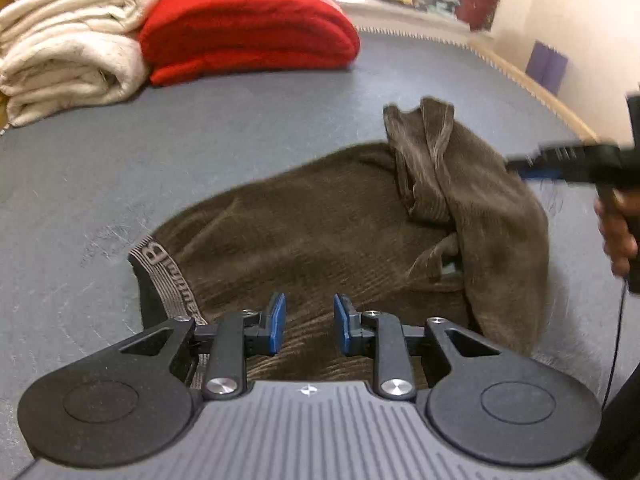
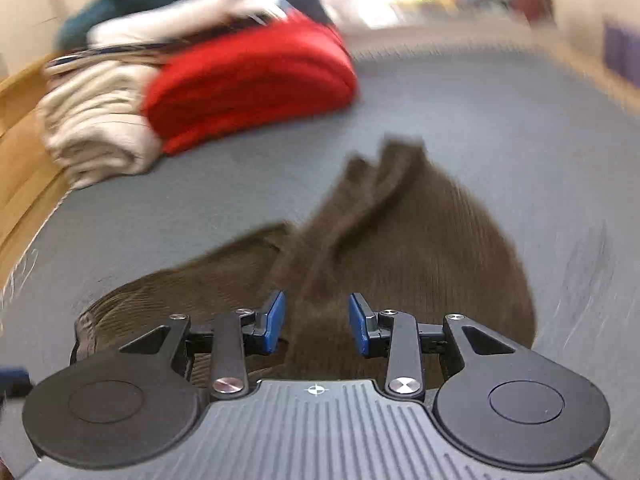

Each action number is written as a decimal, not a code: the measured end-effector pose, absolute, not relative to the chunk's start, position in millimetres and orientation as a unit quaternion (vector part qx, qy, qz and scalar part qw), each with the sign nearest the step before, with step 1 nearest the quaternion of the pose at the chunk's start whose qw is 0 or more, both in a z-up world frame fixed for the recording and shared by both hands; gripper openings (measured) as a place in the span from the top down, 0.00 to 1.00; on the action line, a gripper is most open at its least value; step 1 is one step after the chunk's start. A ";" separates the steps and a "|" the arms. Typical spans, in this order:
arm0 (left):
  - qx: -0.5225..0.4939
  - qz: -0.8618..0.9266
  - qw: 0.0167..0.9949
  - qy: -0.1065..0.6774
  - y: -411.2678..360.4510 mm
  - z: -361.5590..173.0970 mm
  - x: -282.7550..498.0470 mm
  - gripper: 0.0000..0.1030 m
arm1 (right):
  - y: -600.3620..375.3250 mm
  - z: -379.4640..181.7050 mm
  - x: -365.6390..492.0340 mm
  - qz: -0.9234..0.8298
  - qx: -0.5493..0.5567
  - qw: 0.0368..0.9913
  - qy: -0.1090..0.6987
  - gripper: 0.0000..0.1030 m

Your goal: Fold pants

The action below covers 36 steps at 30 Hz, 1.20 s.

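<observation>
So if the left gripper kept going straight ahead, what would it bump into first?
Most likely the brown corduroy pants. The left gripper is open, right over the fabric near the waistband, pointing along it. How high it hangs above the cloth is hard to tell.

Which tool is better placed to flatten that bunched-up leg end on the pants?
Probably the right tool: it is open and the raised leg fold stands directly ahead. The left tool, also open, sits near the waistband, away from that fold.
</observation>
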<state>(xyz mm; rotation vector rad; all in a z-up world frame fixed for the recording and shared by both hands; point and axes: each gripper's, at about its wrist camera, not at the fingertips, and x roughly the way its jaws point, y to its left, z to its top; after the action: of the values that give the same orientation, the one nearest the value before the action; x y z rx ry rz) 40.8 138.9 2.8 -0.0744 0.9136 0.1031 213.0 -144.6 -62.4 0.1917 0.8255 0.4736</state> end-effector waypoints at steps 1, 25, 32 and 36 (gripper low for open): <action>-0.035 0.051 0.892 0.449 138.6 -3.9 44.9 0.72 | -141.3 -67.1 221.8 0.228 0.092 0.886 0.394 0.64; -0.012 0.080 0.888 0.453 165.4 -12.0 60.3 0.70 | -114.7 -96.2 273.9 0.195 0.057 0.892 0.403 0.93; -0.027 0.074 0.894 0.442 163.1 -1.4 50.5 0.70 | -182.9 -61.4 223.8 0.187 0.013 0.894 0.407 0.93; -0.030 0.064 0.891 0.449 159.3 -5.1 42.8 0.70 | -227.9 -59.1 191.9 0.177 -0.007 0.891 0.419 0.93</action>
<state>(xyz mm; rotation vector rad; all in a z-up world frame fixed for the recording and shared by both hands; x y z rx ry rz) 42.8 159.3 -5.1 -0.0627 0.9321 0.1323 191.9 -227.9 -59.1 -0.0150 0.8703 0.3666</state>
